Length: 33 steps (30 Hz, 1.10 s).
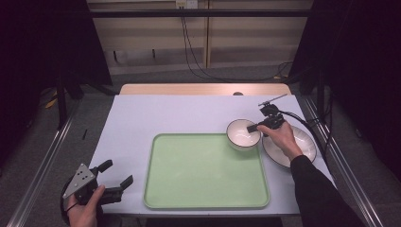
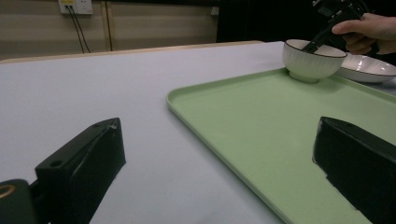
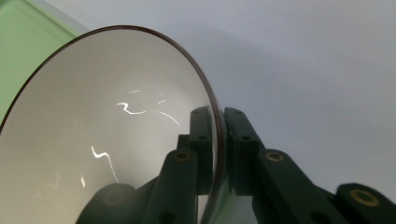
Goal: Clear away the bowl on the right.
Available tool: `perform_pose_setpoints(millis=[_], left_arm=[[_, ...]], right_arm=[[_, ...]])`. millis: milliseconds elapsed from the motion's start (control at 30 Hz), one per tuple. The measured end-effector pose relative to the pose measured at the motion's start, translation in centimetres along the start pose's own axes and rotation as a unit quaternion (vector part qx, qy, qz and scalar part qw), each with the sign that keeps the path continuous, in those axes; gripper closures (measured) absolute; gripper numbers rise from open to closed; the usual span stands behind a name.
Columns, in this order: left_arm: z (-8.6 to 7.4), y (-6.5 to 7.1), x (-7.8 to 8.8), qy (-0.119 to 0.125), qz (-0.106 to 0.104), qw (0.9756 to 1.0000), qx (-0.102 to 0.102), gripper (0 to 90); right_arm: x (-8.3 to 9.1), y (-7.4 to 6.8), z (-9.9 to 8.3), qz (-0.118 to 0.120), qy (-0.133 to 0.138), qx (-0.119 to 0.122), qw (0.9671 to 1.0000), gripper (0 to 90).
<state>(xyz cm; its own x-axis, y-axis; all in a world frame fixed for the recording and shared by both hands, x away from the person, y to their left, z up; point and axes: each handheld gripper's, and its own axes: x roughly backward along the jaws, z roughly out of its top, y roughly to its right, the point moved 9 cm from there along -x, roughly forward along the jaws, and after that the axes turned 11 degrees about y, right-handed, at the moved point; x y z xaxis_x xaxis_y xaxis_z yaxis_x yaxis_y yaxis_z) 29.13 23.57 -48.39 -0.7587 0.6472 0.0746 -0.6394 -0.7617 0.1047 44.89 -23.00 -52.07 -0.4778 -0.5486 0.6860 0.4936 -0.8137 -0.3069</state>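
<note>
- Desk (image 1: 142, 118): pale lavender-white top, with a wooden edge along the far side.
- Tray (image 1: 203, 170): light green, rectangular with rounded corners, lying flat at the centre of the near half of the desk.
- Bowl (image 1: 242, 137): white with a dark rim and ribbed outer wall, at the tray's far right corner; in the left gripper view its base appears to rest just on the tray's edge.
- Plate (image 1: 302, 142): white, shallow, dark-rimmed, on the desk just right of the bowl.
- Right tongs (image 1: 255, 126): clenched on the bowl's right rim, one jaw inside the wall and one outside; held from above by the right hand (image 1: 283, 137), dark sleeve behind it.
- Left tongs (image 1: 116, 174): released, jaws spread wide, gripping nothing; held by the left hand (image 1: 85, 210) at the desk's near left corner, well apart from the tray.
</note>
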Motion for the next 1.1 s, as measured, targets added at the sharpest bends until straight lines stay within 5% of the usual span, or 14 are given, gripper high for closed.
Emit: perform_pose_setpoints(millis=[600, 767, 1100], left_arm=[[0.06, 0.02, -0.04, 0.001, 0.000, 1.0000, 0.000, 2.0], [0.02, 0.04, -0.09, 0.000, -0.002, 1.0000, 0.000, 2.0], [-0.03, -0.02, -0.11, -0.001, -0.001, 1.0000, 0.002, 2.1]], right_arm=[[0.02, -0.14, -0.23, -0.009, 0.009, 0.014, 0.9998, 82.7], [0.06, -0.22, -0.20, -0.004, 0.015, 0.022, 0.9996, 74.8], [0.15, -0.18, -0.05, -0.010, 0.021, 0.026, 0.9994, 44.4]])
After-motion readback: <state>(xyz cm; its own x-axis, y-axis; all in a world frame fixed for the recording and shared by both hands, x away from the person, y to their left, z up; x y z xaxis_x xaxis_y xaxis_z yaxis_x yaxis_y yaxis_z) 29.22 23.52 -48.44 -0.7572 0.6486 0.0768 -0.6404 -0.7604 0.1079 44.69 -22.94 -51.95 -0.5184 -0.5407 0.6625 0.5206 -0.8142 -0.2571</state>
